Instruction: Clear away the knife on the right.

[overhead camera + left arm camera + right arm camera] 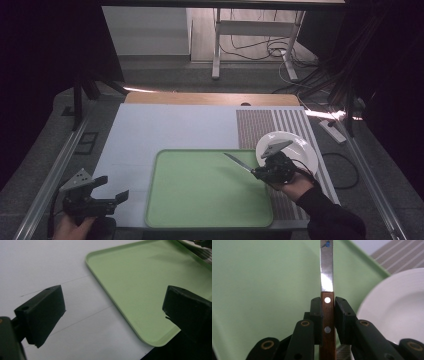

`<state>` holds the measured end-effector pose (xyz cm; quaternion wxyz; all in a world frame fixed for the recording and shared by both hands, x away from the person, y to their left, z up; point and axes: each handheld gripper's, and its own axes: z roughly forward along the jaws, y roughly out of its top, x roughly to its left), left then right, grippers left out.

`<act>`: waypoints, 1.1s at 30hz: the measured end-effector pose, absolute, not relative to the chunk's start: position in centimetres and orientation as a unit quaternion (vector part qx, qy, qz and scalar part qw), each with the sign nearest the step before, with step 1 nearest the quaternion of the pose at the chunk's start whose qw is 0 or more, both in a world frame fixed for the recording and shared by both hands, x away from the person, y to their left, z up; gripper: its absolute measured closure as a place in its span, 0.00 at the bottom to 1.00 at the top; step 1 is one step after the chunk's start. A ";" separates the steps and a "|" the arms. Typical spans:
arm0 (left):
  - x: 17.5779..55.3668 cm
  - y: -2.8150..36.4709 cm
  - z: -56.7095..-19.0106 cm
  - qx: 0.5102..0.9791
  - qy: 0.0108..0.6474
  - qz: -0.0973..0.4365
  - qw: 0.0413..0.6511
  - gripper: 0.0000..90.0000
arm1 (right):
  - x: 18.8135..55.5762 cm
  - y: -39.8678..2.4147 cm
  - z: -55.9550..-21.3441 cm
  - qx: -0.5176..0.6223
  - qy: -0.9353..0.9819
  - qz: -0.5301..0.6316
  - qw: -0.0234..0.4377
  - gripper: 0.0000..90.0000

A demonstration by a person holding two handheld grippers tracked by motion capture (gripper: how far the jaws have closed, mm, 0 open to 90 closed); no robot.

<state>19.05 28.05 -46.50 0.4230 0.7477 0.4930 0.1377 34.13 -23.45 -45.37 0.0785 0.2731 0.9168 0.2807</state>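
Right gripper [328, 307] clamps the wooden handle of a knife [238, 162]; blade points to 10 o'clock over the green tray [200, 200], near its right rim. White plate [300, 145] sits just beside the tray at 2 o'clock. Left gripper [111, 194] hovers off the tray's left edge at 8 o'clock, jaws spread wide, nothing between them.

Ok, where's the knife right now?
The knife is clamped by its wooden handle in the right gripper, blade out over the green tray's right edge in the high view, just left of the white plate.
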 end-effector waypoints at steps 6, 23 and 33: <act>19.1 28.0 -46.5 0.748 0.493 0.138 0.423 0.04 | 32.8 -22.1 -45.9 0.253 0.926 0.272 0.066 0.86; 19.1 28.0 -46.5 0.749 0.493 0.138 0.422 0.04 | 31.4 -19.4 -49.1 0.204 0.959 0.194 0.014 0.77; 19.1 28.0 -46.5 0.750 0.492 0.139 0.421 0.05 | 30.8 -17.3 -47.9 0.160 0.964 0.214 -0.008 1.00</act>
